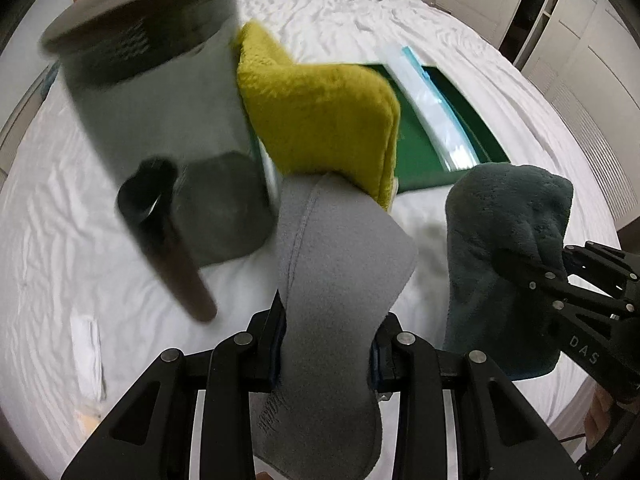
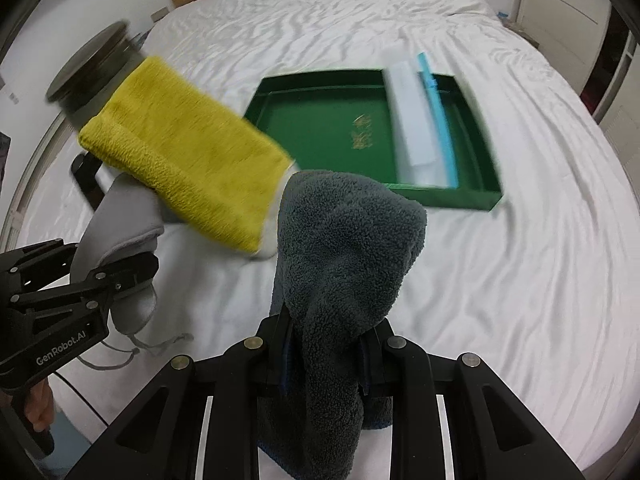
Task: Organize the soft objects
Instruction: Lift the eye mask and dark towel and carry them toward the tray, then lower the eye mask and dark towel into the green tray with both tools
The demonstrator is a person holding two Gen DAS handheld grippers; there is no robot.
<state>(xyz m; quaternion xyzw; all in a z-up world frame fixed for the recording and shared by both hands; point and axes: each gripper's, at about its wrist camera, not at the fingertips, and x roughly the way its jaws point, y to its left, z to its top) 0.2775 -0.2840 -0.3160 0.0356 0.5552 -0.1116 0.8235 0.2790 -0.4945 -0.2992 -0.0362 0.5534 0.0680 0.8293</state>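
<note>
Two tongs over a white bed (image 2: 520, 280), left tongs (image 1: 326, 344) clamped on grey cloth (image 1: 340, 256), right tongs (image 2: 326, 356) gripping dark teal towel (image 2: 344, 248), yellow towel (image 2: 188, 160) beside green tray (image 2: 320, 128).

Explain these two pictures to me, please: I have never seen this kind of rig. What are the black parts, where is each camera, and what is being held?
There is no robot here. A person carries a hand-held gripper in each hand, each with a wide-angle camera looking along its two fingers. One picture comes from the left hand-held gripper, which is clamped on a light grey cloth. The other comes from the right hand-held gripper, clamped on a dark grey fleece cloth. Each gripper also shows at the edge of the other's picture. Below is a bed with a white sheet. On it lies a green tray holding a clear packet with a blue strip. A yellow towel sits in front of a blurred grey cylinder.
</note>
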